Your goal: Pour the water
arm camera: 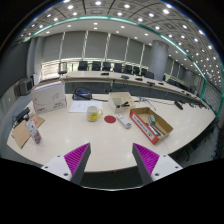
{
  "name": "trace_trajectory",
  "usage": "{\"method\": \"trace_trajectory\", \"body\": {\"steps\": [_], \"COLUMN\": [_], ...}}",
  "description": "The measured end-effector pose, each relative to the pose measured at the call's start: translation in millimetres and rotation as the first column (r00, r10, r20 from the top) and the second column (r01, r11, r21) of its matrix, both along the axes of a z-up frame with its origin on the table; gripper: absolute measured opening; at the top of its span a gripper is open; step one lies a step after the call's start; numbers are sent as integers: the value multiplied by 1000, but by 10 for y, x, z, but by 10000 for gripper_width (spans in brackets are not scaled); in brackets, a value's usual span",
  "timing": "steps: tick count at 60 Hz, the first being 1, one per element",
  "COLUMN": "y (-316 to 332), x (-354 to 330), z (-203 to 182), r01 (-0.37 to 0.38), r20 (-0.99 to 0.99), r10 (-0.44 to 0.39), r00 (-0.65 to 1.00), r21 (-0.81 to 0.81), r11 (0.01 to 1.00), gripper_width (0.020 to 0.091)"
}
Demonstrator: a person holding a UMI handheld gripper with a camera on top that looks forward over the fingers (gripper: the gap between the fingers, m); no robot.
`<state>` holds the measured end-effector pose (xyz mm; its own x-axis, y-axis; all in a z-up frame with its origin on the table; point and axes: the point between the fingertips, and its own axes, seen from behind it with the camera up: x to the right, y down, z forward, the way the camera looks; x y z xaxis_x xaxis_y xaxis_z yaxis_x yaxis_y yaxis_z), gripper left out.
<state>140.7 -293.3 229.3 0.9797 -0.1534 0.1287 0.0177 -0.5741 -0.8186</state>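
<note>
One small cup (93, 114) with yellow liquid stands on the tabletop (100, 135), well beyond my tongs (110, 160) and a little to the left of the line between the fingers. Just right of the cup, a flat red lid-like piece (110, 119) lies on the tabletop. Further right, a white bottle with a red cap (125, 122) lies on its side, near the red piece. Right of that bottle sits an open cardboard box (151, 125) with a red inside, ahead of my right finger. Behind the bottle stands a plain brown carton (121, 100).

My tongs are open, with a wide gap between the magenta pads (75, 157) and nothing held in it; both fingers hang over the near edge of the tabletop.

Far off to the left, ahead of my left finger, stands a large white box (48, 97), and nearer to me on that side lie a brown cardboard sheet (21, 132) and a small bottle (36, 132) standing upright. White papers (80, 105) lie behind the cup. Beyond the tabletop runs a row of dark desks and chairs (105, 69) under a ceiling of bright lamps (112, 15).
</note>
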Motion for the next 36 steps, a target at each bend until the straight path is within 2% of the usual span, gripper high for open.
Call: {"method": "trace_trajectory", "body": {"steps": [7, 13, 24, 36], "y": [-15, 12, 80, 336], "x": [-225, -723, -1827, -3137], "z": [-83, -258, -576, -898], "r01": [-27, -60, -160, -275], "r20": [-4, -14, -76, -117], "r10": [26, 59, 159, 286], "r00": [1000, 998, 984, 951], "r21": [-12, -20, 1, 97], "r11": [1000, 998, 987, 956], "gripper_width": [864, 863, 865, 867]}}
